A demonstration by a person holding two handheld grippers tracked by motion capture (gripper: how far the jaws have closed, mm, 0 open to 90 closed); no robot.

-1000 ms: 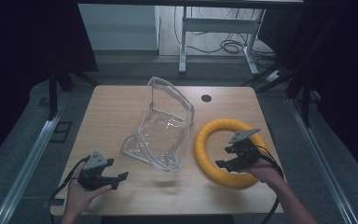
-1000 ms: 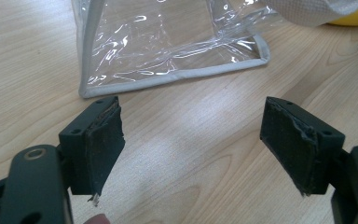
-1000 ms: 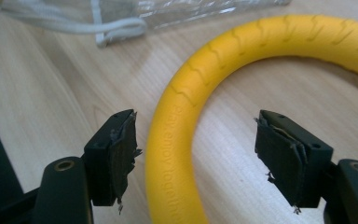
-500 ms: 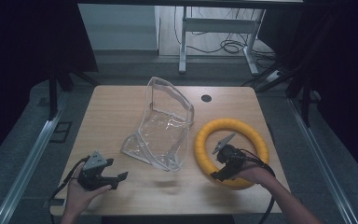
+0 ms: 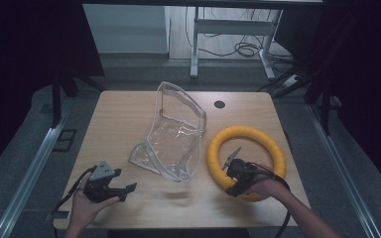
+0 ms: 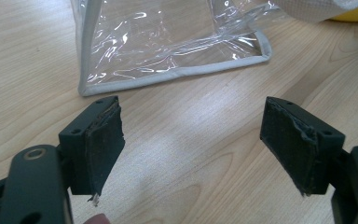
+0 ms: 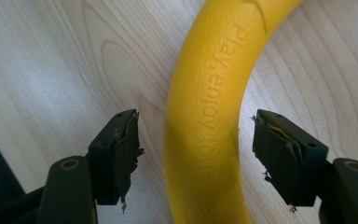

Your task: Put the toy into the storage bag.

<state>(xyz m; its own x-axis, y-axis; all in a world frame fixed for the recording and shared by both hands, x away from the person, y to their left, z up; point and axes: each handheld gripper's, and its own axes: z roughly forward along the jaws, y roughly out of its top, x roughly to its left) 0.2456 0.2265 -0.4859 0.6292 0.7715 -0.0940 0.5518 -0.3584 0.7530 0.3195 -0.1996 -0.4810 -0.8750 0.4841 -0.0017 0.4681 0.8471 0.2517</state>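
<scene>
Now, right gripper (image 7: 196,158) first: jaws spread wide, astride the near arc of the yellow ring (image 7: 209,121), one pad to each side, neither pad touching it. Bare gap at both sides of the tube in the right gripper view. Raised lettering along the tube, running lengthwise between the pads. Light wood grain of the table (image 7: 42,60) under and around the ring.

From the high view: right gripper (image 5: 238,173) low over the ring's near-left part, held in the right hand (image 5: 265,187), black cable trailing back along the forearm. Yellow ring (image 5: 273,148) flat on the table's right half, just right of the clear plastic bag (image 5: 173,134).

Left gripper (image 6: 193,149): jaws likewise spread wide, nothing between them but bare tabletop. Pads worn and ragged at the edges. Ahead of the pads, apart from them, the bag's grey-trimmed corner (image 6: 177,46), lying flat on the wood, crinkled and glossy. Sliver of yellow at the top right edge of the left gripper view, beyond the bag.

From above: left gripper (image 5: 124,189) near the table's front left, held in the left hand (image 5: 87,198), grey three-cornered plate on top, jaws pointing right toward the bag, well apart from it. Bag standing partly upright at the table's middle, back panel raised, front flap spread on the table (image 5: 114,119). Small dark round hole (image 5: 220,104) near the far edge.
</scene>
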